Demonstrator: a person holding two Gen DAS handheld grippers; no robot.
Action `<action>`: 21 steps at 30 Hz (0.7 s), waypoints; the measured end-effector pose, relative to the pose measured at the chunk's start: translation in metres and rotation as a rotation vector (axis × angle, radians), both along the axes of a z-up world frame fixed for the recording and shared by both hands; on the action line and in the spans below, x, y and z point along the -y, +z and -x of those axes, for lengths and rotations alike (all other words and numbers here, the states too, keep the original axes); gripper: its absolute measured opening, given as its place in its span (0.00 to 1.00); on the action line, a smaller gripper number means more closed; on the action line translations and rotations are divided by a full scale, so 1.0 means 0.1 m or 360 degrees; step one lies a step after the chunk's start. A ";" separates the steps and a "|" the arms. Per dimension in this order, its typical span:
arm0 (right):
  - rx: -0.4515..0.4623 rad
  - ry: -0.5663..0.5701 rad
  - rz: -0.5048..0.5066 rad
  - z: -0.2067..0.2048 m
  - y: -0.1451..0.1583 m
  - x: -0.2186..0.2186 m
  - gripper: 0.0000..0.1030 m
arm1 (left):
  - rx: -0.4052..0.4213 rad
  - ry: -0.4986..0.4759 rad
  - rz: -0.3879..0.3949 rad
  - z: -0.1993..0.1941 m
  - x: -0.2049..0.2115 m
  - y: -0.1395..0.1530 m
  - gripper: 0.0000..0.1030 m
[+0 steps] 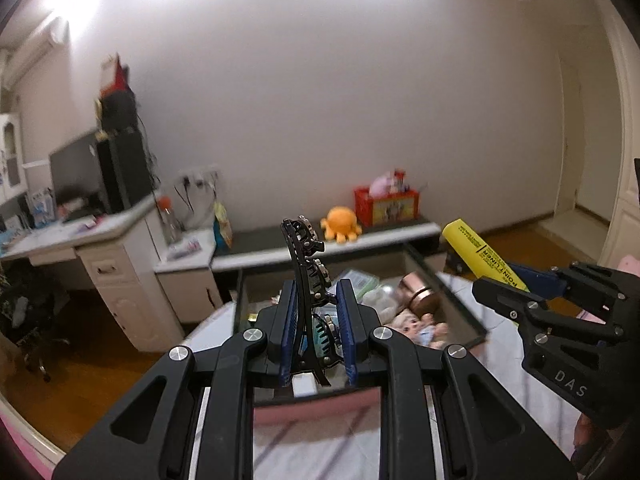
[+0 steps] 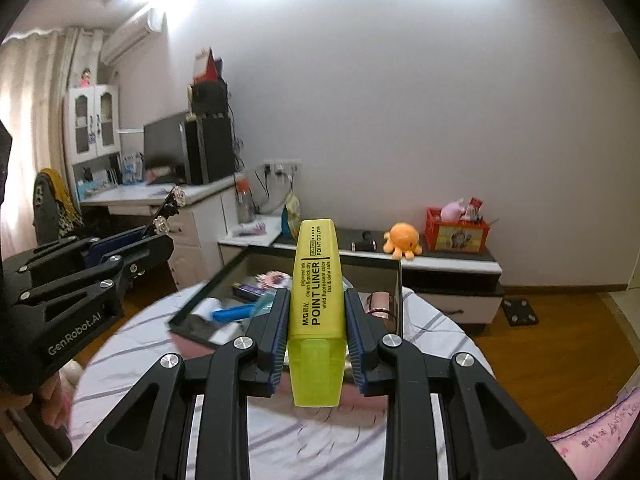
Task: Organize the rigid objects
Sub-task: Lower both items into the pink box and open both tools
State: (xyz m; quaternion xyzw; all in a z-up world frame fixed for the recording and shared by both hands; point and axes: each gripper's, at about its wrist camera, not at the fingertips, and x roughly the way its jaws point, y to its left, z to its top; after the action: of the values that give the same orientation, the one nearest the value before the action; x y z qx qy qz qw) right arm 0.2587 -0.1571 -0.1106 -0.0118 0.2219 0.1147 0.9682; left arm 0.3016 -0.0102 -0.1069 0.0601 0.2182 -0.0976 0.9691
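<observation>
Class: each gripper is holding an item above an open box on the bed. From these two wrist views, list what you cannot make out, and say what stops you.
- Hair clip, left wrist view: lower end hidden between left gripper pads.
- Open box, right wrist view: contents blurred, partly hidden behind highlighter and right gripper.
- Box floor, left wrist view: covered by clutter and the gripper.
- Highlighter small print: too small.

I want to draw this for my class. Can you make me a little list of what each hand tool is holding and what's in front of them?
left gripper: shut on a black hair clip with sparkly stones, standing upright between the fingers
right gripper: shut on a yellow highlighter, cap end toward the camera
ahead: an open box on the bed, with small things inside
in the box: a doll, a pink jar, a blue thing
far shelf: an orange octopus toy, a red crate
</observation>
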 end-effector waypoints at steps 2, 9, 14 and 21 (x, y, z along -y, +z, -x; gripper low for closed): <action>-0.0067 0.0003 0.0009 -0.26 -0.12 0.01 0.26 | -0.0098 -0.0001 -0.0015 -0.31 0.01 -0.14 0.19; -0.0317 0.0022 0.0070 -0.87 -0.52 -0.05 0.26 | -0.0406 -0.0006 -0.0072 -1.08 0.09 -0.67 0.19; -0.0375 -0.0040 0.0132 -1.01 -0.63 -0.06 0.26 | -0.0481 -0.0036 -0.0075 -1.27 0.21 -0.81 0.20; -0.0429 -0.0105 0.0148 -1.20 -0.64 -0.01 0.27 | -0.0470 -0.0040 -0.0109 -1.41 0.35 -0.77 0.20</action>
State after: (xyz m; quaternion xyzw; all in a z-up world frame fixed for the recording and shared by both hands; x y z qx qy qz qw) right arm 0.3783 -0.1562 -0.1747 -0.0339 0.3553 0.0728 0.9313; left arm 0.4430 -0.0451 -0.1844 0.0809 0.3608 -0.1100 0.9226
